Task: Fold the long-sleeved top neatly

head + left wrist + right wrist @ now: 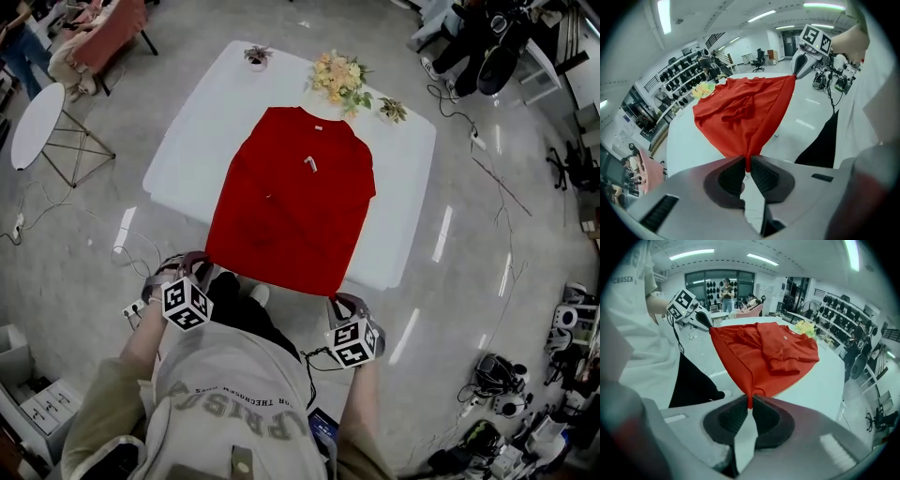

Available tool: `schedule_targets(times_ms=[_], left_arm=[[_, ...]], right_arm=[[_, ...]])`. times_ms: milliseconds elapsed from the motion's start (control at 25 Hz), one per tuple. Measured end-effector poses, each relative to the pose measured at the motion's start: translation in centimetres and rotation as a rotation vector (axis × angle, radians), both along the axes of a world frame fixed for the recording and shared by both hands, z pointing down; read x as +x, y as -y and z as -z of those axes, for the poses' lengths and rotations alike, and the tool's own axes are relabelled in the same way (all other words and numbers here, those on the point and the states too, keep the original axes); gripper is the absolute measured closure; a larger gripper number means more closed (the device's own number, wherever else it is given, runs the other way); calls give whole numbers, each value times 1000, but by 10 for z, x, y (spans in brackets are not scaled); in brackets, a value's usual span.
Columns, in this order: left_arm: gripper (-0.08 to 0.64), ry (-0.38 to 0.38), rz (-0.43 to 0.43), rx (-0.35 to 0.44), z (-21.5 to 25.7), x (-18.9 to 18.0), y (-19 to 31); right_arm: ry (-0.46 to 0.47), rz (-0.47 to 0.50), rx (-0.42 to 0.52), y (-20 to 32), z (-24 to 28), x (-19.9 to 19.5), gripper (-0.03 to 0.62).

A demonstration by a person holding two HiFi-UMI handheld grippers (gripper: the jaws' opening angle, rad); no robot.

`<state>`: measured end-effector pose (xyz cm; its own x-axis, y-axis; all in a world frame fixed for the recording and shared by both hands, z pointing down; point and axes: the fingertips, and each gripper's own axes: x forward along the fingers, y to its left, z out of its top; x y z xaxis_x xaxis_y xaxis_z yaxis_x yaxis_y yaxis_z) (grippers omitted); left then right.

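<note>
The red long-sleeved fabric top (295, 202) lies spread front-up on the white rectangular table (192, 127), collar at the far side near a bunch of pale yellow artificial flowers (339, 77), and its hem hangs over the near edge towards the person. No sleeve sticks out past the body; the right gripper view shows one lying folded across the chest, so the sleeves seem already tucked in. The grey left gripper (748, 164) has its ribbed jaws pressed together on a thin pinch of red cloth at the hem's left corner. The grey right gripper (750, 401) is likewise clamped on the hem's right corner. Between the two, the hem edge runs taut and fairly straight, raised off the table edge, while the cloth behind slopes down to the tabletop. The step in hand appears to be the lengthwise fold, bottom half over top half. The next move probably calls for carrying both corners up and away together, at matching height and pace, so that the hem stays square. It should then be laid near the collar without dragging the body or disturbing the tucked sleeves, and short of the flowers.
</note>
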<state>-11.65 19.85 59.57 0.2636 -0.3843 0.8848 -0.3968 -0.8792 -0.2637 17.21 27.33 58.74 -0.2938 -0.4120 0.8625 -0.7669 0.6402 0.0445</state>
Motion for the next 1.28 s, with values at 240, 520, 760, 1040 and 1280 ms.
schedule_targets(times_ms=[240, 520, 760, 1040, 1280], left_arm=[[517, -59, -6, -44, 30, 3, 2], [517, -68, -60, 62, 77, 29, 100], [515, -70, -76, 24, 64, 53, 200], [515, -22, -66, -105, 21, 72, 284], [490, -75, 103, -183, -6, 81, 330]], right_arm=[[107, -49, -71, 2, 27, 6, 558], [125, -25, -49, 85, 76, 37, 558], [110, -78, -119, 177, 68, 63, 558], [46, -155, -272, 258, 25, 82, 557], [-10, -246, -364, 292, -10, 97, 557]])
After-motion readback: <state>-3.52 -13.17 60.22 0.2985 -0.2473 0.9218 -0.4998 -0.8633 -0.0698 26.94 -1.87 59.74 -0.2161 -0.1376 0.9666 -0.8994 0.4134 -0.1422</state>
